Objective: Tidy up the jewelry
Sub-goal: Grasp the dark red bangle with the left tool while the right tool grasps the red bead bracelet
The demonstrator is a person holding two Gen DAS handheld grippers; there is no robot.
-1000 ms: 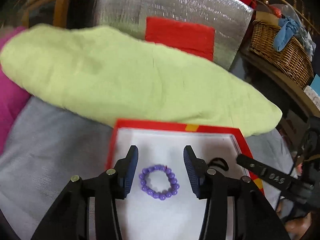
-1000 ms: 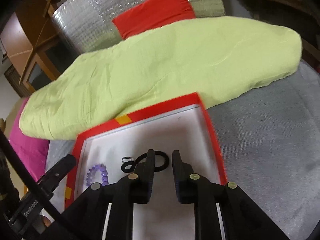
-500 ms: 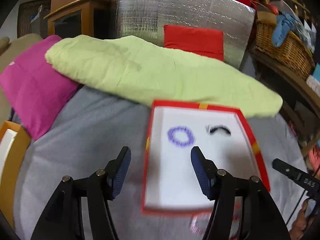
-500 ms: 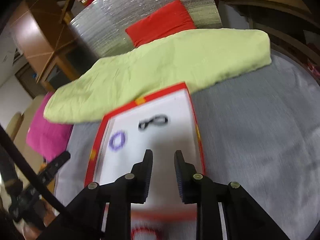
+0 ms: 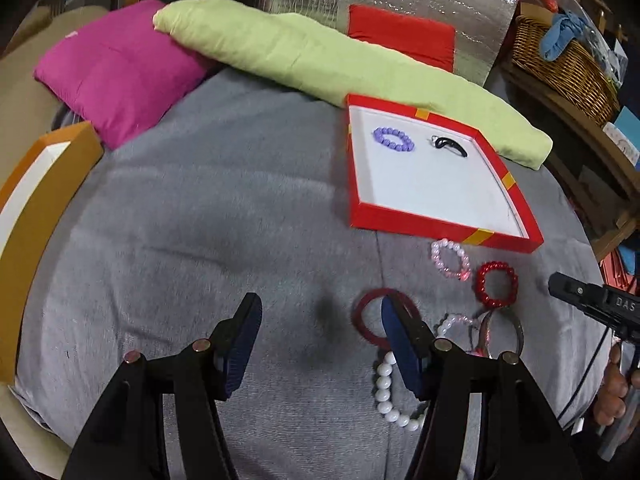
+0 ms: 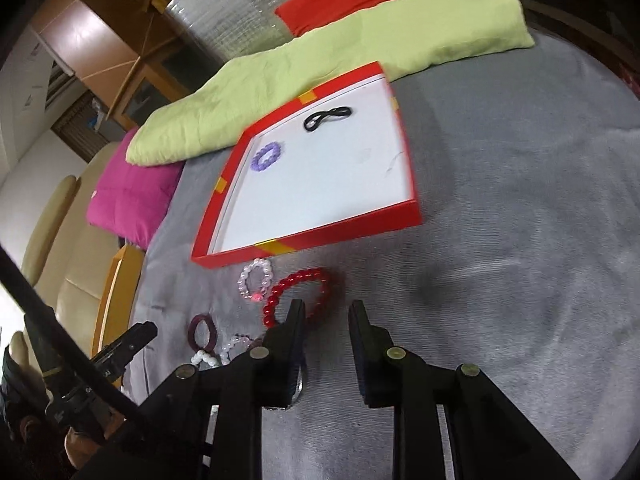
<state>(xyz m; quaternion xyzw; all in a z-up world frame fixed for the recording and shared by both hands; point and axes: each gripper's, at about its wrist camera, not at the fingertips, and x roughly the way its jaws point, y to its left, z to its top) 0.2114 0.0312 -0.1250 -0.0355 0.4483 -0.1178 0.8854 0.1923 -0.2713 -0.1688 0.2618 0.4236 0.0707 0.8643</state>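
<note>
A red box [image 5: 420, 225] [image 6: 320, 236] with a white floor holds a purple bead bracelet [image 5: 393, 139] [image 6: 266, 156] and a black hair tie [image 5: 451, 145] [image 6: 326, 117]. Loose on the grey cloth before it lie a pink bead bracelet [image 5: 450, 258] [image 6: 256, 278], a red bead bracelet [image 5: 496, 284] [image 6: 298, 290], a dark red bangle [image 5: 370, 314], a white bead bracelet [image 5: 386, 396] and a metal bangle [image 5: 516, 332]. My left gripper [image 5: 320, 344] is open and empty, its right finger over the bangle. My right gripper [image 6: 326, 338] is open and empty, beside the red bracelet.
A long green pillow [image 5: 320, 60] lies behind the box, a magenta cushion [image 5: 116, 68] at the left. An orange-edged box [image 5: 36, 208] sits at the far left. A wicker basket [image 5: 568, 68] stands at the right. The bed's edge curves around.
Both grippers have pulled back and up from inside the red box. The purple bracelet stays in the box. The loose bracelets in front of the box have come into view.
</note>
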